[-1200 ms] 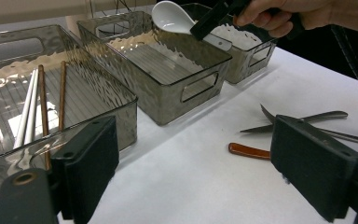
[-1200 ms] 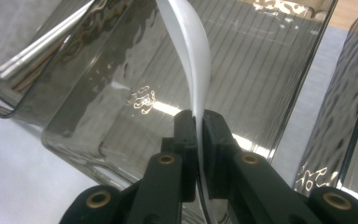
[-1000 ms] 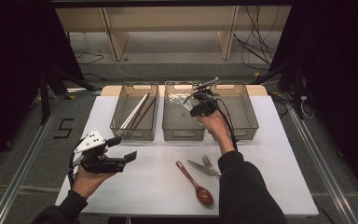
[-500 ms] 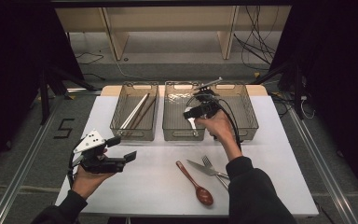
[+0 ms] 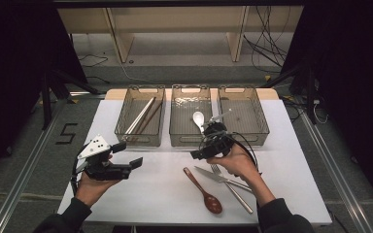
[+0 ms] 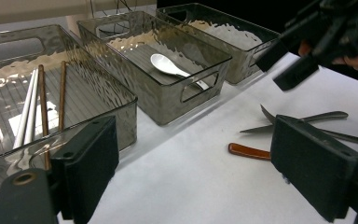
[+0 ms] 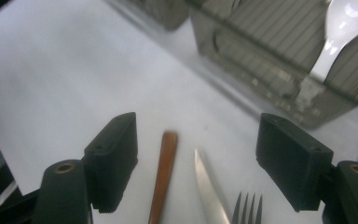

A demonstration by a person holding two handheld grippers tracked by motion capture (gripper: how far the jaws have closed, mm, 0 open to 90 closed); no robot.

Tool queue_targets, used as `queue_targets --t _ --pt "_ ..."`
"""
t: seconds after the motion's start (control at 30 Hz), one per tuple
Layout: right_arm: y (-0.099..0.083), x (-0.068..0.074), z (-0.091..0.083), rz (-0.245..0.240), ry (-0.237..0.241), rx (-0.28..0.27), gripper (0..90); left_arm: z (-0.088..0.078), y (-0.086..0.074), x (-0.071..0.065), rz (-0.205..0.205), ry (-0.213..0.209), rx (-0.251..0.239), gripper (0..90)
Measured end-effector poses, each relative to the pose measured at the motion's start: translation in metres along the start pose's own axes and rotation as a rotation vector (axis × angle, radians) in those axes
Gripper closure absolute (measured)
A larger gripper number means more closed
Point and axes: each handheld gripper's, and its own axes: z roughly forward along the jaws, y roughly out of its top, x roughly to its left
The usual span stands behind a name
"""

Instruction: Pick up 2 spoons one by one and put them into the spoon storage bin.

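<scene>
Back from over the middle bin [image 5: 190, 138], the right gripper [image 5: 203, 150] has come to its near wall in the high view, its jaws having just spread wide and empty, with the white spoon [image 5: 198, 118] now lying inside that bin while the left gripper [image 5: 127, 156] hangs open and empty left of it. From the left gripper view, the white spoon [image 6: 168, 66] rests on the middle bin's [image 6: 191, 79] floor. Seen from the right gripper view, the parted jaws hover over the wooden spoon's handle [image 7: 163, 175], knife tip [image 7: 209, 191] and fork tines [image 7: 247, 210] just before that bin [image 7: 265, 70].
</scene>
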Motion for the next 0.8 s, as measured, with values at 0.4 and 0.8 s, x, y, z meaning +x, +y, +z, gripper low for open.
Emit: queue_targets --t 0.4,0.8 --pt "-0.033 0.013 0.005 -0.019 -0.007 0.094 32.4 -0.002 0.001 -0.001 -0.003 -0.002 -0.012 15.0" --pt "-0.042 0.024 0.015 -0.044 -0.018 0.143 32.5 -0.002 0.000 0.000 0.005 -0.006 -0.008 15.0"
